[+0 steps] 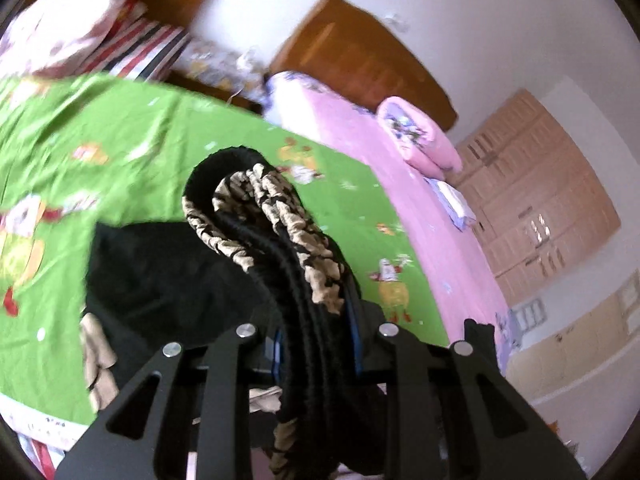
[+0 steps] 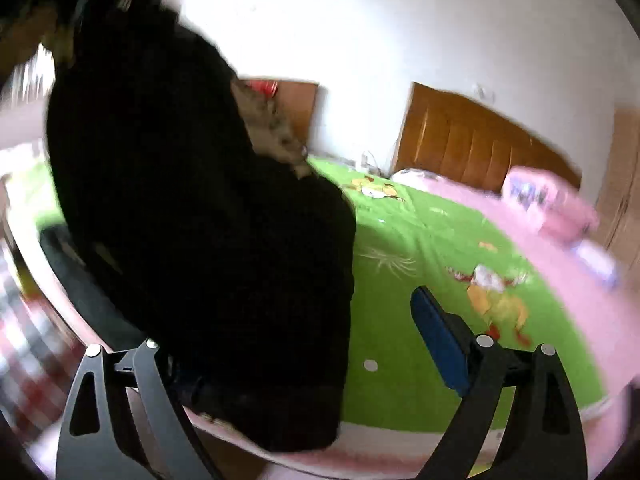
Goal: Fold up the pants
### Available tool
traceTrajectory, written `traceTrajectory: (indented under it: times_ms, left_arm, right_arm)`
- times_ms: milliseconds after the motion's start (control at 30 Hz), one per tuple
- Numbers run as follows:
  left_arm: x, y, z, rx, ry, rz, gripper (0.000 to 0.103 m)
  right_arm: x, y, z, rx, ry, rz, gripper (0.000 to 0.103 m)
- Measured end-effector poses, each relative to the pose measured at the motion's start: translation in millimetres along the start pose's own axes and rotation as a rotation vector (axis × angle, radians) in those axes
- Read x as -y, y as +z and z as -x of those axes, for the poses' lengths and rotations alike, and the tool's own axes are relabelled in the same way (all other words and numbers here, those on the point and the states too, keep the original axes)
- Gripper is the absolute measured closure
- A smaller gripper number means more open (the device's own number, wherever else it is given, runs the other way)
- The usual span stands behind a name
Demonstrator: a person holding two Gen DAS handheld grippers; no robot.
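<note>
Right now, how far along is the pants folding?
Early to midway, I'd judge. Done: nothing lies neatly folded on the green sheet. In hand: the left claw grips the bunched waistband of the black pants; the right claw is open. Left: laying flat and folding.

Pants (image 1: 256, 240) hang bunched between the left tool's (image 1: 318, 344) jaws, above the bed (image 1: 140, 128). Ahead lies the headboard (image 1: 360, 60); a folded quilt (image 1: 420, 136) rests ahead to the right.

One pair of black pants (image 1: 168, 276) hangs over one green sheet (image 1: 120, 128), and one pink sheet (image 1: 360, 136) lies beside it. Two wooden headboards (image 1: 360, 60) stand at the wall, with one rolled pink quilt (image 1: 420, 136) and one wardrobe (image 1: 540, 200).
</note>
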State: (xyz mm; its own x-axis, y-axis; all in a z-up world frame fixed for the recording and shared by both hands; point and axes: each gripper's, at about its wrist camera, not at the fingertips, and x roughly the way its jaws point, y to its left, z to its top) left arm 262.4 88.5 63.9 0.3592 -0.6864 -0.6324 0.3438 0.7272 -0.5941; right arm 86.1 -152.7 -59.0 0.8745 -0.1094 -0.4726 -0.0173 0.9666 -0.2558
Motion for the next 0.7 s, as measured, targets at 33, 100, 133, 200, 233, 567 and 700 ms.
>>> traceTrajectory:
  times_ms: [33,100,133,200,233,567,700]
  left_arm:
    - [-12.5,-0.5,-1.1,-0.007,0.004,0.022,0.079]
    - [-47.4,-4.7,-8.6,-0.023,-0.004,0.081,0.079]
    - [-60.6,-6.8,-13.4,-0.032,-0.010,0.107,0.079]
    - [-84.4,-11.5,-23.8,-0.051,-0.014,0.152,0.079]
    - [-91.7,-11.6,-25.8,-0.056,-0.017,0.163,0.079]
    - [-107.6,-26.7,-4.2,-0.006,0.128,0.128,0.079]
    - [-150.0,-45.4,-16.7,-0.012,0.101,0.239,0.079]
  right_arm:
    - [-7.4,-4.0,-8.1,-0.026,-0.057,0.065,0.015]
    - [-4.6,-8.7,-6.3,-0.005,-0.072,0.067,0.015]
    - [-1.7,-8.2,-3.9,-0.004,-0.094,0.063,0.015]
    - [1.8,-5.7,4.3,0.033,-0.115,0.063,0.015]
    - [1.7,-3.8,8.2,0.050,-0.118,0.061,0.015]
    - [-1.7,-11.2,0.8,0.017,-0.076,0.065,0.015]
    - [8.7,-13.6,-6.3,-0.008,-0.063,0.048,0.015]
